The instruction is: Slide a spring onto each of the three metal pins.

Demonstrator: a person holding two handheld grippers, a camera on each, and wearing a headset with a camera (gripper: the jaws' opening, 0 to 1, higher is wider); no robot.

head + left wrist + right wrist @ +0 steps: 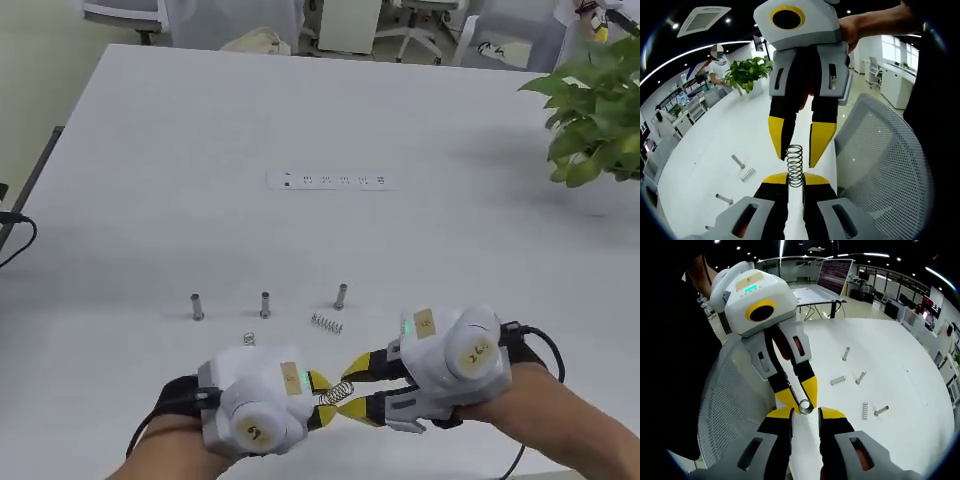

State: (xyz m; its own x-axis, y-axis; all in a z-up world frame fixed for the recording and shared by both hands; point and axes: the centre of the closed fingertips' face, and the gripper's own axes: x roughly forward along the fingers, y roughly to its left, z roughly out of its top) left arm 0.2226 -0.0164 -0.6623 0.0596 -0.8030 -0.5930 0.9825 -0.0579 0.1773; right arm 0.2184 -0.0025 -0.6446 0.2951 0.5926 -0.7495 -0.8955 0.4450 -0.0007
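Left gripper (795, 179) pinches a spring (795, 165), right gripper (805, 415) spread around its free end, seemingly to re-aim it for the pins (265, 304).

Place: an open-plan office.
Work surface: a wide white table (200, 150) under the left gripper (795, 179) and the right gripper (805, 412), with a white power strip (331, 181) lying well ahead of both.
Seating: swivel chairs (420, 30) on star bases past the table's far edge, and a grey mesh chair back (880, 150) just beside the grippers.
Ceiling: recessed spotlights (728, 20) and a square air vent (702, 17), high above the left gripper.
Desks: rows of white desks (897, 82) by bright windows (890, 47), far behind the right gripper.
Screen: a large lit screen (832, 275), far ahead of the right gripper.
Greenery: a leafy plant (595, 110) ahead and to the right of the grippers.
People: a person (719, 67) standing beyond the plant.
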